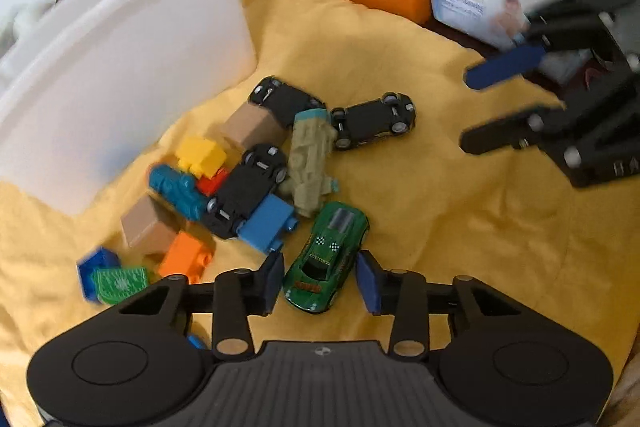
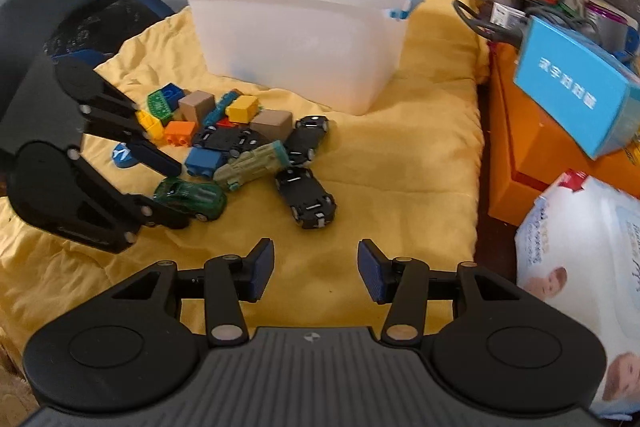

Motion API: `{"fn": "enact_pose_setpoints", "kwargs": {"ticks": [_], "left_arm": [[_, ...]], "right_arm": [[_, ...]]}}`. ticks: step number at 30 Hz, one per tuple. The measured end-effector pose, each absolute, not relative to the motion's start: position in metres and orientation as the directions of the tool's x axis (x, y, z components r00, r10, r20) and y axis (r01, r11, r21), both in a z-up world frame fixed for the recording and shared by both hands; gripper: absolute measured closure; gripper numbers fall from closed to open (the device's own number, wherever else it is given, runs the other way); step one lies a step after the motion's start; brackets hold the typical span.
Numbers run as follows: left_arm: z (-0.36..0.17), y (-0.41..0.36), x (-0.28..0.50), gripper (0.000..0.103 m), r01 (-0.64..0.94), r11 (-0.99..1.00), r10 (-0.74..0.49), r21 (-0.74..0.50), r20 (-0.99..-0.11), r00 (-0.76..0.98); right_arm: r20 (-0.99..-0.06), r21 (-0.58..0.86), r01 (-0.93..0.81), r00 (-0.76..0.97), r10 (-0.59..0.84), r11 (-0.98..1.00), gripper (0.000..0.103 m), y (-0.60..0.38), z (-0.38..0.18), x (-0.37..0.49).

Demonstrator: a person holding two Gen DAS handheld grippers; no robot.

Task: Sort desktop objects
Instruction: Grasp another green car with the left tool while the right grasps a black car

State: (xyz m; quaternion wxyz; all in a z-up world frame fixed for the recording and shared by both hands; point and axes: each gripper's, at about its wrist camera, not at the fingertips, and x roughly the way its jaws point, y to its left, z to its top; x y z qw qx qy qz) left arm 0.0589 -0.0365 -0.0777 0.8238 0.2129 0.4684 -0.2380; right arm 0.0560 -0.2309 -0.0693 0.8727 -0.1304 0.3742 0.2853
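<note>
Both handheld units are matte black plastic: the left gripper (image 1: 319, 281) and right gripper (image 2: 316, 269) each carry blue ribbed pads (image 2: 262, 269). Round silver pivot screws (image 2: 224, 331) fasten the linkage arms. A ribbed grey centre panel (image 2: 312, 367) sits between two circular black housings.

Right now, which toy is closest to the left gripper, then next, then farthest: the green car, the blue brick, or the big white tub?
1. Green car, right between the left gripper's fingers.
2. Blue brick, just beyond, up and left.
3. White tub, farthest, behind the toy pile on the left.
</note>
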Motion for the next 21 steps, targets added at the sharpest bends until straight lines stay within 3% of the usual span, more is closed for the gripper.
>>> {"fn": "enact_pose_setpoints", "kwargs": {"ticks": [3,8,11,16,19,21], "left_arm": [[-0.074,-0.033,0.051,0.07,0.545,0.832,-0.178,0.101,-0.882,0.436],[-0.055,-0.022,0.011,0.07,0.38,0.925,-0.162,0.023,-0.88,0.447],[-0.058,-0.026,-0.011,0.07,0.338,0.938,-0.093,0.077,-0.883,0.46],[-0.067,-0.009,-0.022,0.07,0.273,0.962,-0.128,-0.007,-0.893,0.43],[-0.069,0.0,-0.025,0.069,0.232,0.972,-0.123,-0.02,-0.89,0.439],[-0.067,0.004,-0.03,0.067,0.213,0.977,-0.114,-0.018,-0.887,0.448]], "right_arm": [[-0.721,-0.023,-0.603,0.562,0.405,0.797,0.053,-0.231,-0.069,0.056],[-0.669,-0.13,-0.659,0.61,0.425,0.74,0.054,-0.221,-0.065,0.055],[-0.648,-0.242,-0.684,0.642,0.41,0.689,0.063,-0.199,-0.069,0.057],[-0.704,-0.323,-0.729,0.611,0.362,0.604,0.066,-0.169,-0.09,0.071],[-0.708,-0.376,-0.729,0.624,0.331,0.572,0.08,-0.167,-0.103,0.076],[-0.703,-0.368,-0.722,0.628,0.334,0.586,0.083,-0.175,-0.102,0.077]]}}
